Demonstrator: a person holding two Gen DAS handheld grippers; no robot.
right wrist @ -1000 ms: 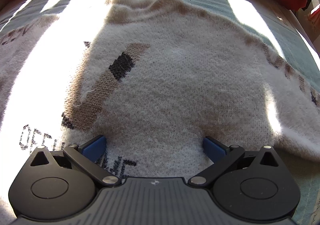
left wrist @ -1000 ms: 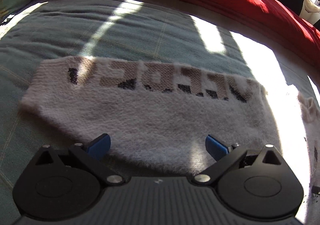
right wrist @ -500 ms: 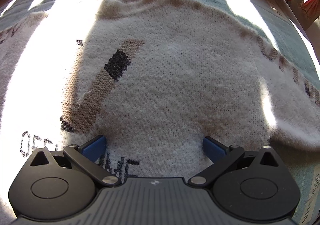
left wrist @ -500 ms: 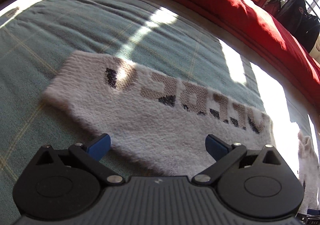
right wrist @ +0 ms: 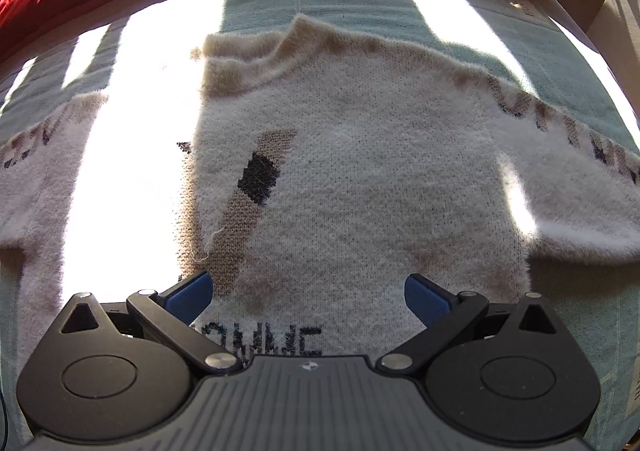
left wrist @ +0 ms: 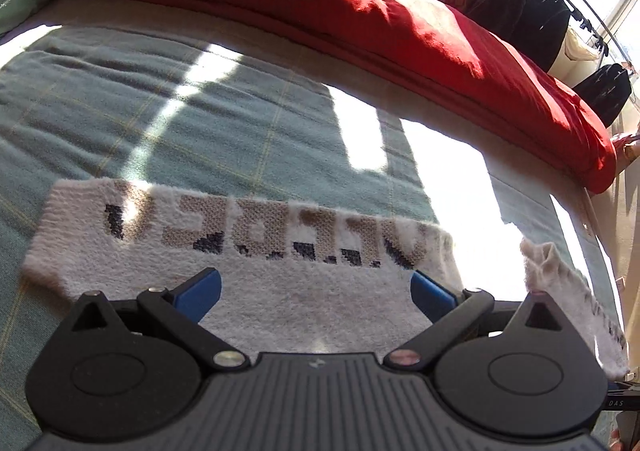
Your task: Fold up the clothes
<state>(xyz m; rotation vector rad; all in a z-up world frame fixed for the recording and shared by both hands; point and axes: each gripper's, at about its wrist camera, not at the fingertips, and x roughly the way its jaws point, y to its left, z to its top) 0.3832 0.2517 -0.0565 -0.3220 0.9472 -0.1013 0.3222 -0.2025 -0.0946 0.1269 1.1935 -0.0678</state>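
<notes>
The left gripper (left wrist: 316, 289) is spread wide and empty above a sleeve (left wrist: 240, 251) of the fuzzy white sweater (right wrist: 360, 179); the right gripper (right wrist: 308, 291) is equally wide and empty over the sweater's body; the sweater lies flat on the bed's green blanket (left wrist: 140, 111), collar (right wrist: 248, 63) at the far side, sleeves stretched to either side; beyond lies a red duvet (left wrist: 320, 7); farther off, dark clothes (left wrist: 520, 11) hang on a rail.

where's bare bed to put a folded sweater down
Bare teal bedspread lies between the left sleeve and the red duvet. The sweater crowds the middle, both sleeves spread out.
</notes>
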